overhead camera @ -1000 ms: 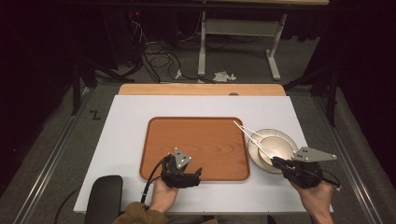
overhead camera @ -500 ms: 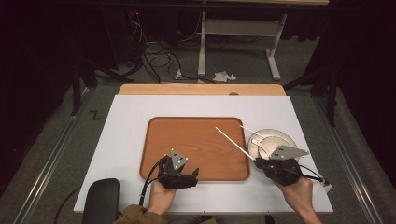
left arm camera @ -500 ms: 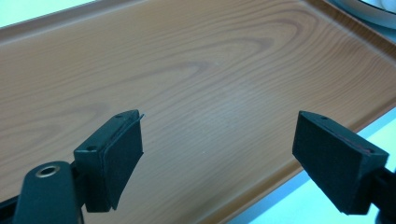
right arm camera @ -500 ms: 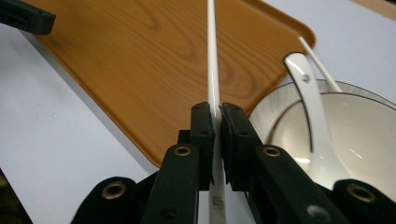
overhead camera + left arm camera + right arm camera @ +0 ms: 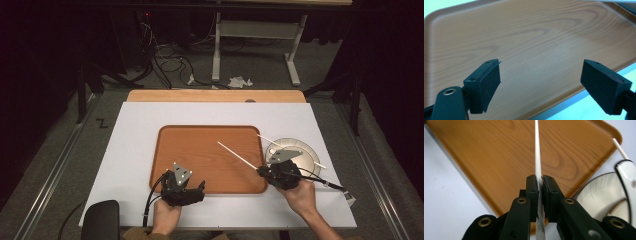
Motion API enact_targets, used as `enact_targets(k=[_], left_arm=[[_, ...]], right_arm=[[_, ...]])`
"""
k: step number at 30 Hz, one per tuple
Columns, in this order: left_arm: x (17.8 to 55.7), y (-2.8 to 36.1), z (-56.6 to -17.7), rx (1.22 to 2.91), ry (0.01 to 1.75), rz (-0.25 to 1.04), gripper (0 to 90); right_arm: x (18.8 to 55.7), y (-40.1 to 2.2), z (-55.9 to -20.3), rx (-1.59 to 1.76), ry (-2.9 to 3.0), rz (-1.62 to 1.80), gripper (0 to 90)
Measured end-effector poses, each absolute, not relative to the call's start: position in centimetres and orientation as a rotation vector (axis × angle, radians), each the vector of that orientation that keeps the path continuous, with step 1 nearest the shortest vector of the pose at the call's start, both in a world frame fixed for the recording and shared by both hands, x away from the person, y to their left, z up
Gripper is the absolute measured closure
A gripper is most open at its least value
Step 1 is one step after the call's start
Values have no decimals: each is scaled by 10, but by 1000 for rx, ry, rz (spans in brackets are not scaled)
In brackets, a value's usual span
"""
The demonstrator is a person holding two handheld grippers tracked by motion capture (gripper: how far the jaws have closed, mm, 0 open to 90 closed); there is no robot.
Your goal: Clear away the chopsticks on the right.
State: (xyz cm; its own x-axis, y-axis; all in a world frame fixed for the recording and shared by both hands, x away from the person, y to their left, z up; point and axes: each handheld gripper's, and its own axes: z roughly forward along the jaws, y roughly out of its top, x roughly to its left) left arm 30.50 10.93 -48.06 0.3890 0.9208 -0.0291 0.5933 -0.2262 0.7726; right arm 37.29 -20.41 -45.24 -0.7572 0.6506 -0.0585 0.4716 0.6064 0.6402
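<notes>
My right gripper (image 5: 260, 171) is clamped on a white chopstick (image 5: 238, 155). In the right gripper view the two black jaws press on the stick from both sides, and the stick runs straight ahead out of them over the wooden tray (image 5: 499, 157). In the high view the held chopstick points from the gripper toward the far left, its free end above the tray (image 5: 172, 150), right of the tray's middle. I cannot tell whether the tip touches the tray surface.

A second white chopstick (image 5: 270, 141) lies to the right, resting across the far-left rim of the plate (image 5: 310, 155), with its far end beside the tray's far right corner. The plate sits on the white table (image 5: 130, 135) just right of the tray. In the right gripper view the same chopstick (image 5: 620, 148) shows at the upper right, beside the plate (image 5: 599, 190).

My left gripper (image 5: 200, 187) has its jaws wide apart with nothing between them. It sits over the near edge of the tray, left of the middle. In the left gripper view the two pads (image 5: 487, 85) frame bare tray surface (image 5: 536, 37).
</notes>
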Motion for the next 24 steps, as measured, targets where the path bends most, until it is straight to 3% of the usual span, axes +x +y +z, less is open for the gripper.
enact_targets(k=[24], left_arm=[[290,126,-481,1879,1400,623,164]], right_arm=[[419,-169,-484,968,2632,694,836]])
